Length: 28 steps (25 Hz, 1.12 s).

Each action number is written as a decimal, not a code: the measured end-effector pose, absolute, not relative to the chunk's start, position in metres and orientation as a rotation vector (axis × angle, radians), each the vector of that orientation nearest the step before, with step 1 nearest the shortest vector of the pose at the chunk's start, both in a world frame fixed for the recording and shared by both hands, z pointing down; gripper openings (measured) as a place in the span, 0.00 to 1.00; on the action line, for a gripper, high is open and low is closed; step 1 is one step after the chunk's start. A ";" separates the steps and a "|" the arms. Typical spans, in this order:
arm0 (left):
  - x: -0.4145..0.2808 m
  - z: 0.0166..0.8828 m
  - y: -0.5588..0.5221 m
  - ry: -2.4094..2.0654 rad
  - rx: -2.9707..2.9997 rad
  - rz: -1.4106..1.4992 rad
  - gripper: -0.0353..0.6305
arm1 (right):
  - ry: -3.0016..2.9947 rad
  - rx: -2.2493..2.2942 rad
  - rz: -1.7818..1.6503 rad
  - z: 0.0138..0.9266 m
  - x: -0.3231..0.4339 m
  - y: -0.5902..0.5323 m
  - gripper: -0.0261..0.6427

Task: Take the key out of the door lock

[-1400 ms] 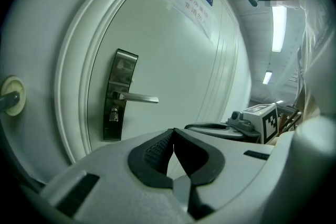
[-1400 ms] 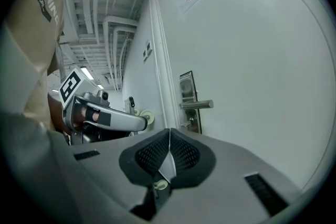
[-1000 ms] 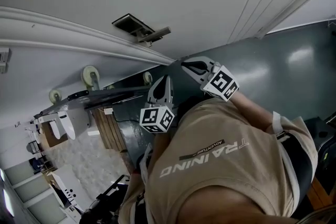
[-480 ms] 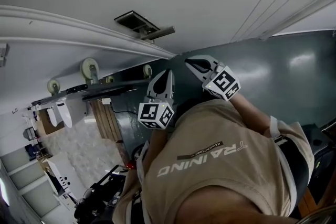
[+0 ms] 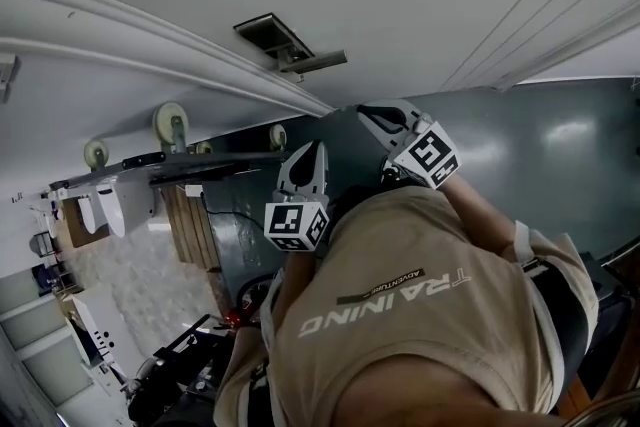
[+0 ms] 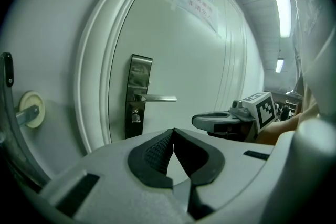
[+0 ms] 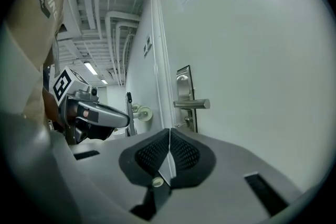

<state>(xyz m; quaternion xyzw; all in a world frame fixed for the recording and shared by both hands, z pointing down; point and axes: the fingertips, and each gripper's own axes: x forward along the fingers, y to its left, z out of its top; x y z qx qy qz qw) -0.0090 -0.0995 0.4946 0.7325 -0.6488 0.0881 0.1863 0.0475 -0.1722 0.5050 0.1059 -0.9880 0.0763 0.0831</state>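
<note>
1. While the small metallic key [image 6: 135, 115] sits in the lock, both hand-held grippers are empty. The left gripper [image 6: 173, 132] has its black ribbed pads meeting at the tips. The right gripper [image 7: 169, 131] has its pads pressed flat together. Nothing lies between either pair.
2. The left gripper view shows the white panelled door [image 6: 178, 60] nearly face-on.
   - A tall polished steel lock plate [image 6: 139, 73] stands near the door's left edge.
   - A straight silver lever handle [image 6: 160, 98] points right from the plate.
   - The key projects from the cylinder just below the lever, well apart from both grippers.
3. Only the left gripper view shows the whole white paper notice [image 6: 197, 0], taped near the door's top edge under a blue strip.
4. The right gripper view shows the same plate, lever and key obliquely. It also shows ceiling pipes and strip lights beyond the door's edge.
5. Each gripper view shows the other gripper alongside. Both views show a round white door stop [image 6: 30, 109] on the wall beside the frame.
6. The head view alone shows the two grippers side by side above a beige printed shirt [image 5: 400, 315], jaws directed at the door. The key is too small to make out there.
7. Compared with the head view 1.0 s ago:
   - The lock plate lies further right and slightly higher in the picture.
   - The right gripper's marker cube is marginally higher.
   - The left gripper is almost unmoved.
</note>
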 end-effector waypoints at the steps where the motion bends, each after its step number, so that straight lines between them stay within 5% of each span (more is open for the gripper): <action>1: -0.009 0.493 -0.101 -1.825 2.069 0.251 0.06 | -2.952 0.319 0.229 0.505 0.046 -0.173 0.06; 28: -0.041 0.483 -0.116 -1.836 2.088 0.197 0.06 | -2.926 0.346 0.187 0.505 0.036 -0.172 0.06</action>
